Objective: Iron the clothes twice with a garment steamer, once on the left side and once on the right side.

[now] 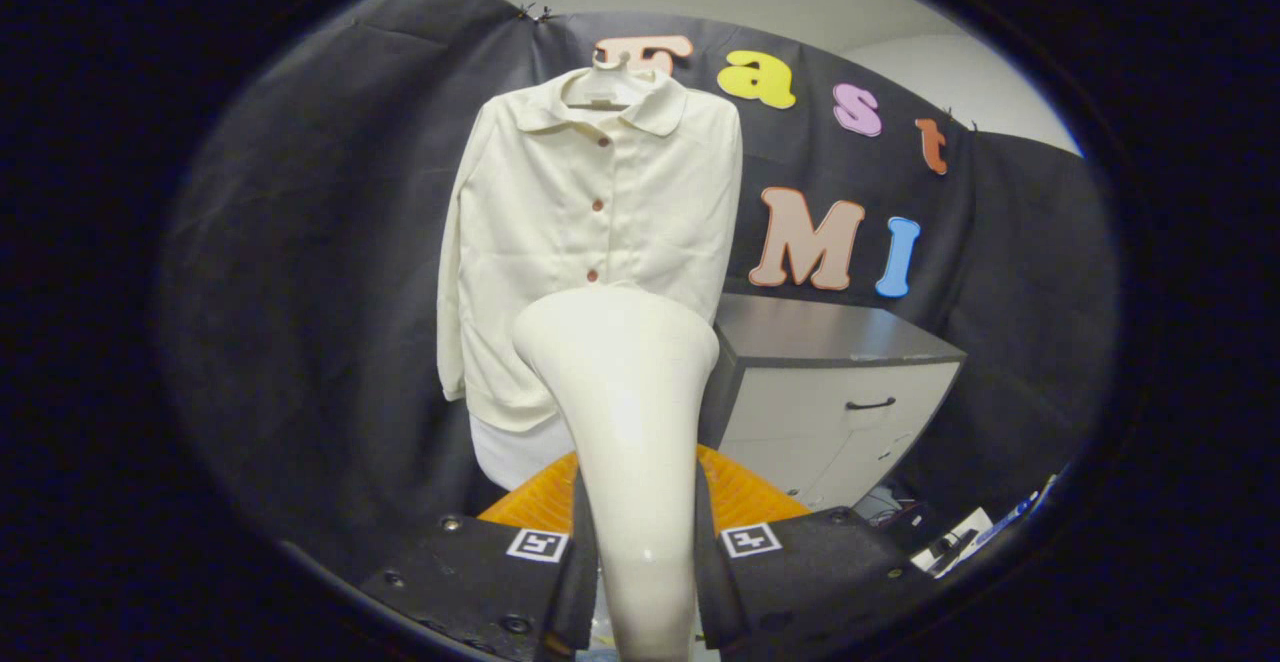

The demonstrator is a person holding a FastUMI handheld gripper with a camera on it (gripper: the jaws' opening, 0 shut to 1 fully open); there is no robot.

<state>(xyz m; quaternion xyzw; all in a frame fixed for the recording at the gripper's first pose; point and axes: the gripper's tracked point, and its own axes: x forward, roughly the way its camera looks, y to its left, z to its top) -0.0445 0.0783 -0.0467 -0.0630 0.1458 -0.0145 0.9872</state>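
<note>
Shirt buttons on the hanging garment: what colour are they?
Reddish-brown, on the cream shirt; its buttons show best in the gripper view.

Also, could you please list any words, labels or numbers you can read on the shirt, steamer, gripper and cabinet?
Nothing here is readable.
shirt: collar tag too small to read.
steamer: no text.
gripper, fingers shut on the steamer: square coded markers, patterns, not words.
cabinet: no text.
papers beside the cabinet: too blurred.
</note>
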